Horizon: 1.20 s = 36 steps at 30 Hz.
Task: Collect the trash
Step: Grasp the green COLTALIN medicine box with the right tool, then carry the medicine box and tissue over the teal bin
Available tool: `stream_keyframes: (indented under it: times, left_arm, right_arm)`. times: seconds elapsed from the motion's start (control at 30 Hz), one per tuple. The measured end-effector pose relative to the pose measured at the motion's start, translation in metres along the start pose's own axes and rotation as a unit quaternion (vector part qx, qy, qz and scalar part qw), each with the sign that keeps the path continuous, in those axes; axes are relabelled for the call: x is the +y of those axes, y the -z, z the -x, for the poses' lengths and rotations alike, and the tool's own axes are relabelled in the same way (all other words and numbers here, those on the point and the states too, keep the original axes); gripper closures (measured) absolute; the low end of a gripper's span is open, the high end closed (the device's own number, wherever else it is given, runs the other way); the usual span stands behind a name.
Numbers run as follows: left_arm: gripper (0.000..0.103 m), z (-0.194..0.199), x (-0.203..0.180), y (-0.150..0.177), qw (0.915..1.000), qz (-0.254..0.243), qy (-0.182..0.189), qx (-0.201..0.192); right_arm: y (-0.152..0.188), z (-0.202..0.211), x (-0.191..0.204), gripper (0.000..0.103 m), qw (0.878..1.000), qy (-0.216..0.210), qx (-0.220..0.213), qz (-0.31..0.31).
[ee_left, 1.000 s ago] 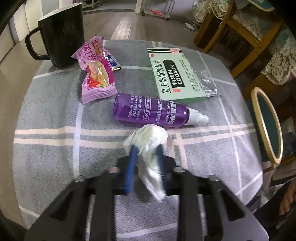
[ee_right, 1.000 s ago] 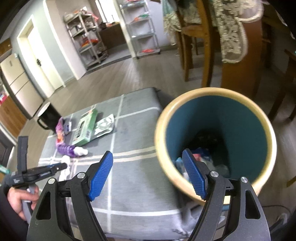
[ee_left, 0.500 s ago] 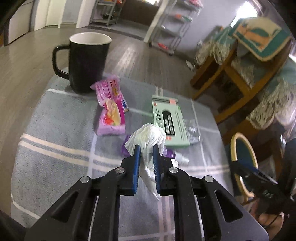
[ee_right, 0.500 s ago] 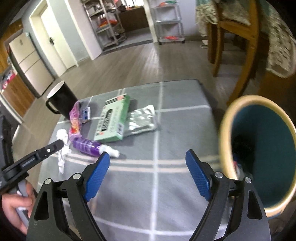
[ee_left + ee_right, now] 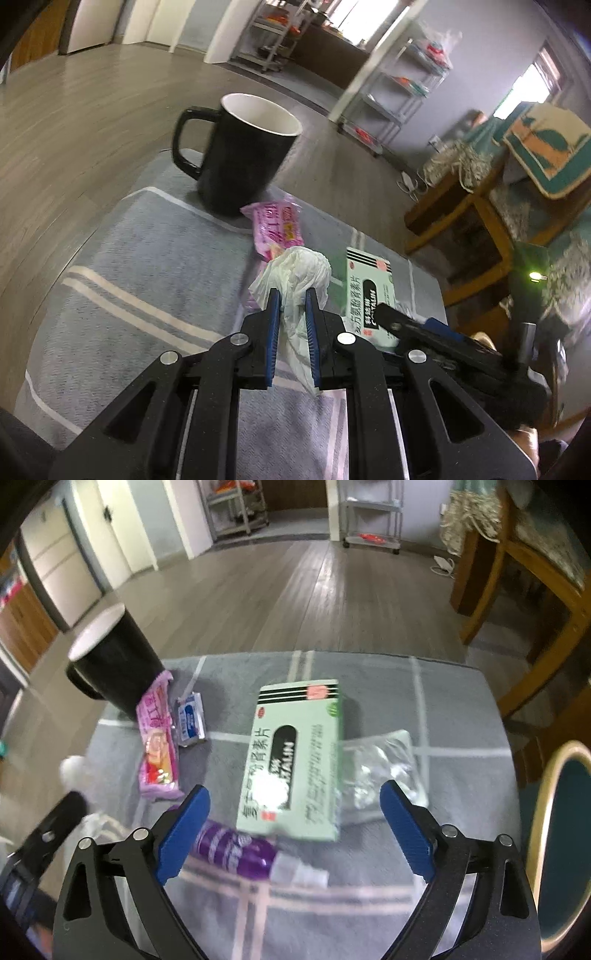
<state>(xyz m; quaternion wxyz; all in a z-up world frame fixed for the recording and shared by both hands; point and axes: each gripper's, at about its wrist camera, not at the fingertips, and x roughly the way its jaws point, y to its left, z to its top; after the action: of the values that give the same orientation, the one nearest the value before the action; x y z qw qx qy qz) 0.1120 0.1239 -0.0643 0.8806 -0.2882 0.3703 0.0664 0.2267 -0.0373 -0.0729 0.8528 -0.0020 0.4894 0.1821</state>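
Taking the green medicine box (image 5: 295,760) as the landmark, in the right wrist view the black mug (image 5: 114,664) stands farthest to its left, at the far left corner of the grey checked tablecloth (image 5: 424,686). Just beside the mug lies a pink snack wrapper (image 5: 157,749), with a small blue-and-white sachet (image 5: 191,720) between that wrapper and the box. Lower left of the box, the left gripper (image 5: 291,325) is clenched on a crumpled white tissue (image 5: 299,269), lifted off the cloth; in the left wrist view the tissue bulges above the blue pads (image 5: 273,332) and a tail of it hangs down between them. At the near edge of the box lies a purple spray bottle (image 5: 236,849) on its side, its clear cap pointing right. The box itself lies flat, roughly in the middle of the cloth. Over its near half hovers the right gripper (image 5: 295,834), its jaws opening wide with nothing pressed between them. Touching the right edge of the box is a crinkled silver foil packet (image 5: 384,771). Farthest right, off the edge of the cloth, stands the teal bin with a cream rim (image 5: 546,812).
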Motion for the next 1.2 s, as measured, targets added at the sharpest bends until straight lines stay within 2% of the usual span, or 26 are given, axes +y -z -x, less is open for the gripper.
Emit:
stream_keyframes:
  times: [0.2, 0.47, 0.57, 0.6, 0.63, 0.93, 1.2]
  left_arm:
    - [0.090, -0.002, 0.004, -0.001, 1.0000, 0.009, -0.001, -0.002]
    - [0.090, -0.010, 0.003, -0.001, 0.9999, 0.011, 0.004, 0.006]
    - [0.090, -0.011, 0.004, 0.000, 0.9999, 0.013, 0.004, 0.005]
    - [0.090, -0.011, 0.004, 0.000, 0.9999, 0.014, 0.004, 0.005]
    - [0.090, -0.012, 0.004, 0.000, 0.9999, 0.014, 0.004, 0.006]
    - [0.090, -0.016, -0.002, 0.002, 0.9999, 0.002, 0.012, 0.010]
    - [0.090, -0.019, -0.013, 0.007, 0.9992, -0.020, 0.028, 0.019]
  right_arm:
    - [-0.008, -0.030, 0.012, 0.010, 0.999, 0.034, 0.027, 0.025]
    - [-0.010, -0.051, 0.013, 0.010, 0.996, 0.054, 0.046, 0.044]
    - [-0.008, -0.051, 0.012, 0.015, 0.997, 0.048, 0.038, 0.043]
    - [-0.008, -0.049, 0.012, 0.024, 0.997, 0.047, 0.033, 0.043]
    - [-0.007, -0.047, 0.012, 0.026, 0.998, 0.045, 0.031, 0.043]
    - [-0.005, -0.024, -0.003, 0.027, 1.000, 0.000, 0.009, 0.014]
    - [0.002, 0.006, -0.040, 0.028, 0.999, -0.030, -0.020, -0.015]
